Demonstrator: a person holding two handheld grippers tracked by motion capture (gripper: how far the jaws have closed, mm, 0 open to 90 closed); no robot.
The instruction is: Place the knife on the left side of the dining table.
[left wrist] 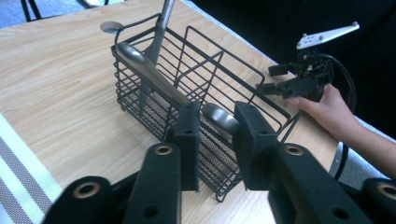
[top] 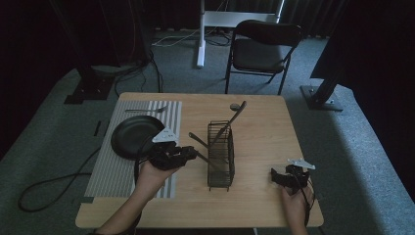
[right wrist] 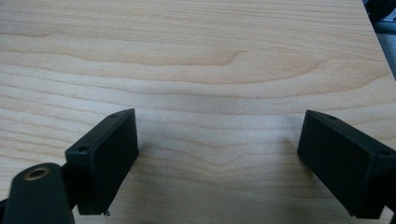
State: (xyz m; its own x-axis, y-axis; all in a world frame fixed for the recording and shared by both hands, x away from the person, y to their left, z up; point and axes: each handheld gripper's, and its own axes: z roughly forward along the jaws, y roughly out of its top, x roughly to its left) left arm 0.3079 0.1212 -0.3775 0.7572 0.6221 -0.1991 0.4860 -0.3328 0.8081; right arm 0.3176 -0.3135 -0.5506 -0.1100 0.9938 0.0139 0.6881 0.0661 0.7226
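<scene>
Utensil handle (left wrist: 219, 116) clamped in left gripper (left wrist: 215, 140) at wire basket (left wrist: 187, 74) rim; lift straight, avoid snagging wires; right gripper (right wrist: 217, 154) jaws apart, idle over table (right wrist: 196, 56)

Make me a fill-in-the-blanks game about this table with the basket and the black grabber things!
1. The wire basket stands on a table made of ____.
2. The left gripper has its jaws around the handle of a metal ____.
3. The black plate lies on a mat with a ____ pattern.
4. The right gripper holds ____ between its jaws.

Missing words: wood; utensil; striped; nothing
</scene>
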